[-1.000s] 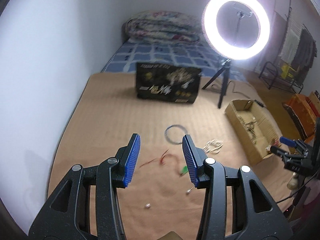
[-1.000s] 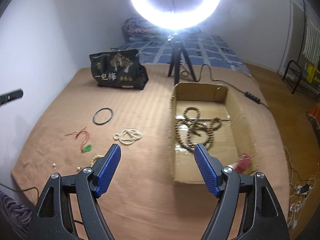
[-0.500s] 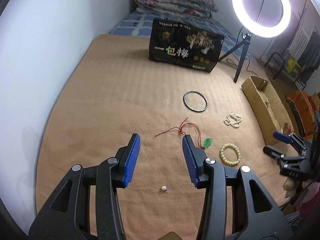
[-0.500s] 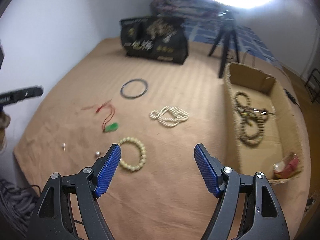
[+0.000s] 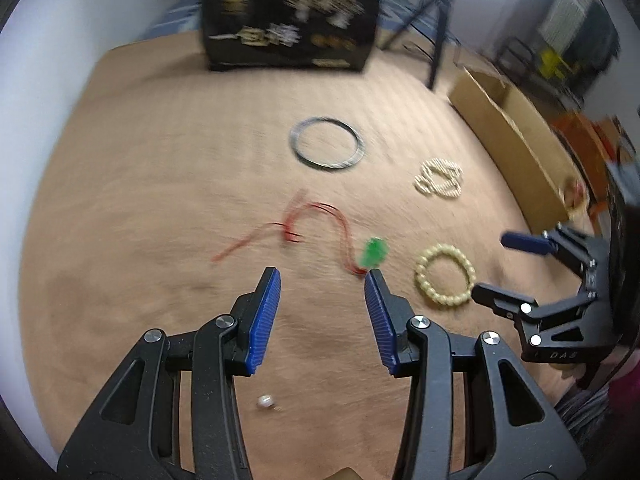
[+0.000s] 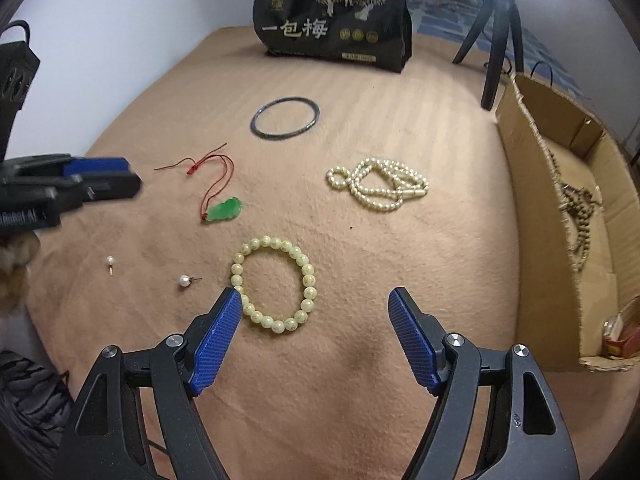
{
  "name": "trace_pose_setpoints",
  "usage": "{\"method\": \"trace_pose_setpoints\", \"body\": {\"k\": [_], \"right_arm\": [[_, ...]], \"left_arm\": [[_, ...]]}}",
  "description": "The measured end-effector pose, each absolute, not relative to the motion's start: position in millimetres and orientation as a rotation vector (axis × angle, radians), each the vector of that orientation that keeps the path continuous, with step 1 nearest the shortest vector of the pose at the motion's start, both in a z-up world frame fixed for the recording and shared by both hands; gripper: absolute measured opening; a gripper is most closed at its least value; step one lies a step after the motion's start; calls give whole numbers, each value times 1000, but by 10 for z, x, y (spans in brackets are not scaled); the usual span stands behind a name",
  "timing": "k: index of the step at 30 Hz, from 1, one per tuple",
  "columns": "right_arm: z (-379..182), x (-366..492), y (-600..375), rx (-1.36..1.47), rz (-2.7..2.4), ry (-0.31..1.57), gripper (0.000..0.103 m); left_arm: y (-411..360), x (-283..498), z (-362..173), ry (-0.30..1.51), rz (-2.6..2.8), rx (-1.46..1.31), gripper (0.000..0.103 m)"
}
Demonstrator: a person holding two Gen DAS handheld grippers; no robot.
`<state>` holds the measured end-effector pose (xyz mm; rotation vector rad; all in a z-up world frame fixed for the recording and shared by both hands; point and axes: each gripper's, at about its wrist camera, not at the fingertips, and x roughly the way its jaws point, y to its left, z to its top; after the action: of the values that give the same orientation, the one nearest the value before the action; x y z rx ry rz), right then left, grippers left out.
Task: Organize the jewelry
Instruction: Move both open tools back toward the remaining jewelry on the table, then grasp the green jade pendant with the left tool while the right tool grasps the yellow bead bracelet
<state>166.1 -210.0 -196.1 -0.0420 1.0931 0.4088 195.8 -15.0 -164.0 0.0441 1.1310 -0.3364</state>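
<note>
The approach step is judged in hand: the right gripper [image 6: 316, 320], spread wide and empty, is poised near the pale bead bracelet [image 6: 273, 283]. The left gripper [image 5: 322, 298] is likewise wide. Lowering astride the beads is required next, then transfer to the cardboard box [image 6: 532, 216] at right.

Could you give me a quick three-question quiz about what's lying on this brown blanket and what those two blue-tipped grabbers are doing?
1. True or false: the right gripper is clamped on the pale yellow-green beaded bracelet.
2. Multiple choice: what lies nearest the green jade-like pendant on a red cord? A) dark thin bangle ring B) the beaded bracelet C) white pearl-bead necklace
3. Fill in: the brown wooden-bead strand lies inside the ____.

Key
1. False: its jaws are wide open above the bracelet, with nothing between them. The left gripper is open too.
2. B.
3. Open cardboard box.
</note>
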Motion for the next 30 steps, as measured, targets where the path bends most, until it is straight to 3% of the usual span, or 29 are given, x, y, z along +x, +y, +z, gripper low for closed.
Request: {"method": "trace_pose_setpoints", "body": {"k": [8, 10, 18, 24, 30], "right_arm": [[-2067, 1712, -2027, -39, 440, 1108, 76], [-2082, 1714, -2004, -33, 453, 1111, 76], [-2120, 1736, -1917, -53, 469, 1102, 76], [-2130, 1814, -2048, -28, 407, 1103, 75], [-2175, 1819, -2000, -83, 382, 1104, 53]], "left_arm": [[-476, 2077, -1869, 1153, -400, 136, 44], [-503, 2090, -1899, 1157, -412, 146, 38], [-585, 2143, -2068, 1183, -428, 172, 37], [-651, 2166, -2122, 1176, -440, 198, 30], [-674, 2194, -2141, 1176, -448, 191, 14]]}}
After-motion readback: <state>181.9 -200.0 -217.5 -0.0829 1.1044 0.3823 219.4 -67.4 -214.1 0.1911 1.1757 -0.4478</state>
